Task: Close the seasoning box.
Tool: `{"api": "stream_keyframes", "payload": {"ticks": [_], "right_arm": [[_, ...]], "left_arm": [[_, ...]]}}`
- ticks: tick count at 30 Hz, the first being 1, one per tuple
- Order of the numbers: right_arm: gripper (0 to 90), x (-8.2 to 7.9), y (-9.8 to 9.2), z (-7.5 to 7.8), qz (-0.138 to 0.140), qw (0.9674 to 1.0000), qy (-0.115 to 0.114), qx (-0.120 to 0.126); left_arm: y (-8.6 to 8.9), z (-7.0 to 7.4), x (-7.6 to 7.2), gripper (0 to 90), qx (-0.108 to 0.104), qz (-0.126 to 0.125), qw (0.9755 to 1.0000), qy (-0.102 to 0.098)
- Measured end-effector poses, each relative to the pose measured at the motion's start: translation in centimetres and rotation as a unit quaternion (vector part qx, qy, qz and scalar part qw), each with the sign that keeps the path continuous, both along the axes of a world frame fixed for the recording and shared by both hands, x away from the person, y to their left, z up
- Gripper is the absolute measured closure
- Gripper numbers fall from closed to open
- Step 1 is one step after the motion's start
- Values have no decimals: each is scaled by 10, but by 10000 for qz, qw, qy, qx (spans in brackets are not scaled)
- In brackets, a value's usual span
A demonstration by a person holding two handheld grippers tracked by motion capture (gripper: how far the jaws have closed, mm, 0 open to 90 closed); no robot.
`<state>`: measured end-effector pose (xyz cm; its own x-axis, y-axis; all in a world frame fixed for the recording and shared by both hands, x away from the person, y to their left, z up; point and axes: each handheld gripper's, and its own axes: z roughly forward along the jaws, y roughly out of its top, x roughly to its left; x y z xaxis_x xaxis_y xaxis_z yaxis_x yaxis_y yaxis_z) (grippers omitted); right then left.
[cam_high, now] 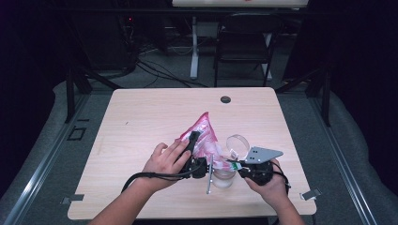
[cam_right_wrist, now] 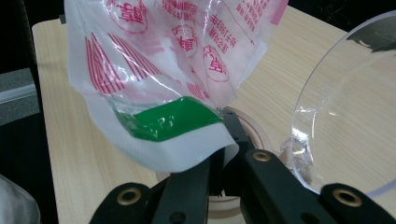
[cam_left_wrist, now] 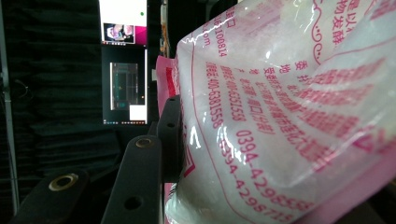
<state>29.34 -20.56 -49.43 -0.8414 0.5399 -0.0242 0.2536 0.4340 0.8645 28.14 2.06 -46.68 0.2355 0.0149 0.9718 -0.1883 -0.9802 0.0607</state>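
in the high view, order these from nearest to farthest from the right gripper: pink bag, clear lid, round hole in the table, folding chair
1. pink bag: its corner is pinched in the right gripper.
2. clear lid: just behind the gripper, standing open.
3. round hole: near the table's far edge.
4. folding chair: on the floor beyond the table.

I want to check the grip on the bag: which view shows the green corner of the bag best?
The right gripper view: the green corner is close and pinched between that gripper's jaws. The high view shows it as a small green spot. The left gripper view shows the bag's printed side.
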Motion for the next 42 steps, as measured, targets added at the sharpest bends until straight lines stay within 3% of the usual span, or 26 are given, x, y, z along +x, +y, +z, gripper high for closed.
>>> {"api": "stream_keyframes", "payload": {"ticks": [13,42], "right_arm": [[900,0,0,-1,-3,10000,6,-33],[900,1,0,-1,-4,10000,24,-47]], "left_arm": [[-1,-1,0,640,5,-85,9999,-87],[-3,0,-1,640,75,-59,9999,-54]]}}
